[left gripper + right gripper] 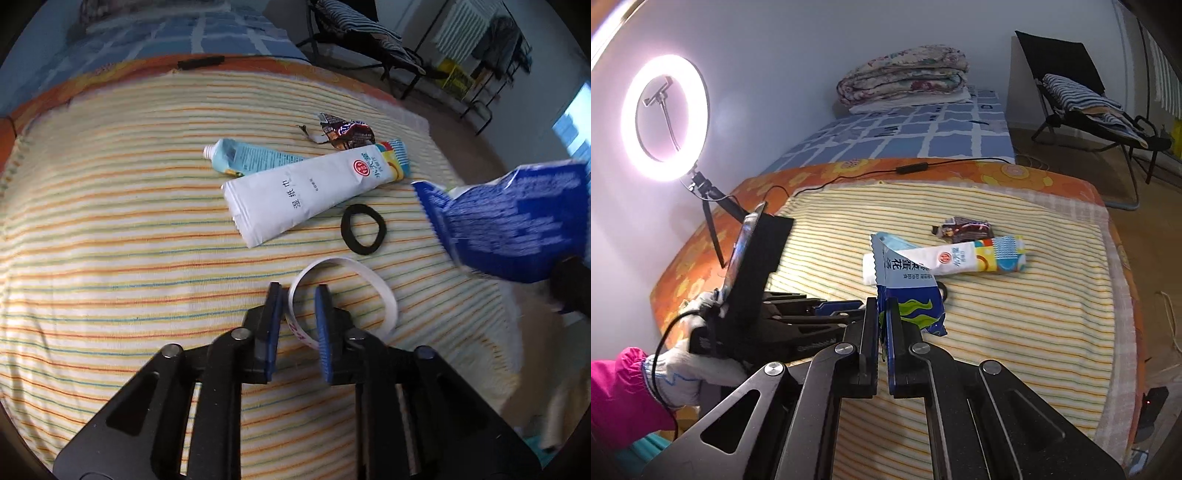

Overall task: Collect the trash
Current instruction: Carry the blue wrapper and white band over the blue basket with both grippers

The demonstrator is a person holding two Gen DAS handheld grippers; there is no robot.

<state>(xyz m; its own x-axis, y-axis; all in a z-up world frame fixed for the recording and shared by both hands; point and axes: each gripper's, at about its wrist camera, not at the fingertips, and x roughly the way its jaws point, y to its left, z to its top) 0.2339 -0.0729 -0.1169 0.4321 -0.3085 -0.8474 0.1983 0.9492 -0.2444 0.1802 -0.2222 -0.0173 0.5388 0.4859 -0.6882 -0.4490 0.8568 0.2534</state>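
The blue snack wrapper (pixel 908 295) is pinched in the right gripper (pixel 882 325), its jaws closed on the wrapper's edge, above the striped blanket (pixel 129 221). It hides part of the white wet-wipe packet (pixel 960 260) and black ring (pixel 364 229). The left gripper (pixel 297 314) jaws look slightly apart around a white paper band (pixel 380 291); whether they pinch it is unclear.

Left gripper (pixel 297 295) over a striped cloth (pixel 110 221), its jaws standing slightly apart with one side of a white paper ring (pixel 384 291) passing between them. Beyond lie a black ring (pixel 347 230), a white wet-wipe packet (pixel 295 195) overlapping a light blue tube (pixel 240 157), and a crumpled brown wrapper (pixel 347 133). A blurred blue packet (pixel 517 221) hangs at right.
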